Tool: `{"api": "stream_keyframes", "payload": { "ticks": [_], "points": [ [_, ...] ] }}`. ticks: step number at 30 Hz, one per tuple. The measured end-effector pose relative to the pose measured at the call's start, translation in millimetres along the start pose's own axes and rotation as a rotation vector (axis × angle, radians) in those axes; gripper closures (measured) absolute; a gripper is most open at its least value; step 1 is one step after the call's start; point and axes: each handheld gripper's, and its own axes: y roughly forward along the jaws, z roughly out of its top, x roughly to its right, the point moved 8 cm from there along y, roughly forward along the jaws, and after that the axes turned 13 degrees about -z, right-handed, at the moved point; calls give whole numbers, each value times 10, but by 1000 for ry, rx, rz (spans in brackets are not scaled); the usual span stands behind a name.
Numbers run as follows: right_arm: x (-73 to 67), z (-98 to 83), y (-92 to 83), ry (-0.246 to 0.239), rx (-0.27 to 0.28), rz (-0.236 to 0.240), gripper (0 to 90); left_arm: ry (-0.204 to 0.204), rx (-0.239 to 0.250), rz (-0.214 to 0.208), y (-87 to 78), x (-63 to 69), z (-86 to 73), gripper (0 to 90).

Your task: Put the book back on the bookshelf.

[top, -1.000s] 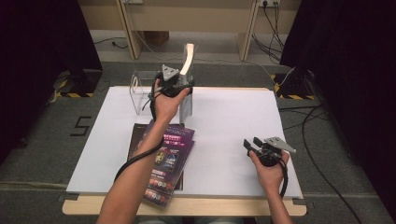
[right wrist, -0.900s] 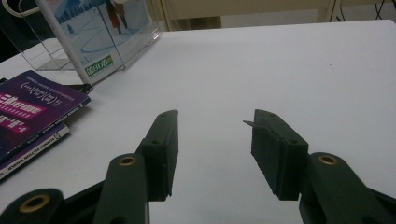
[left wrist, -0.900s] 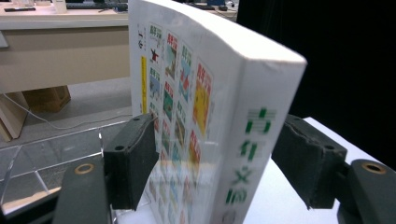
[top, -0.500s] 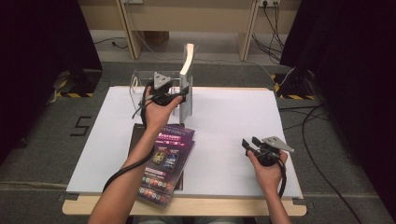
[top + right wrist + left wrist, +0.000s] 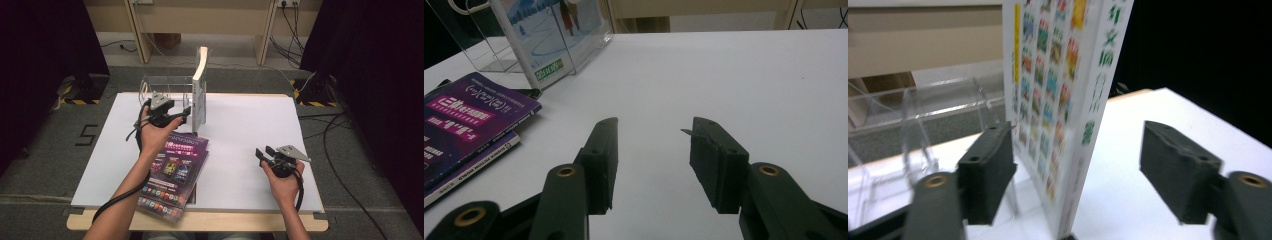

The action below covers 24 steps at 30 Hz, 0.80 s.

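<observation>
White book [image 5: 1063,100] upright between open left tongs [image 5: 1078,170] (untouched) | right tongs [image 5: 651,160] open, just closing slightly, empty

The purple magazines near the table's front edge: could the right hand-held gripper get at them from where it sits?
Probably yes. The right hand-held gripper has its jaws apart with nothing between them, and only bare white table lies between it and the purple magazines.

A book [image 5: 200,90] stands upright in a clear acrylic rack [image 5: 167,90] at the far edge of the white tabletop [image 5: 240,125]. The left tool [image 5: 185,114] sits just beside the book's lower part. Purple magazines [image 5: 175,172] lie stacked under that forearm. The right tool [image 5: 262,152] hovers well apart, jaws spread, empty.
</observation>
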Motion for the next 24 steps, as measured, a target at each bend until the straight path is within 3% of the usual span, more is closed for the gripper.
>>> {"api": "stream_keyframes", "payload": {
  "ticks": [7,18,22,24],
  "points": [
    [-101,11,1,-23,-24,17,601,-47,-37,11,-284,-178,-255,465],
    [-309,-23,66,-47,-87,58,727,-153,-142,92,-639,-556,-846,712],
    [-397,-34,100,-65,-108,76,767,-234,-181,97,-691,-664,-1103,722],
    [-443,-50,125,-73,-124,82,790,-267,-191,91,-699,-695,-1190,683]
  ]
}}
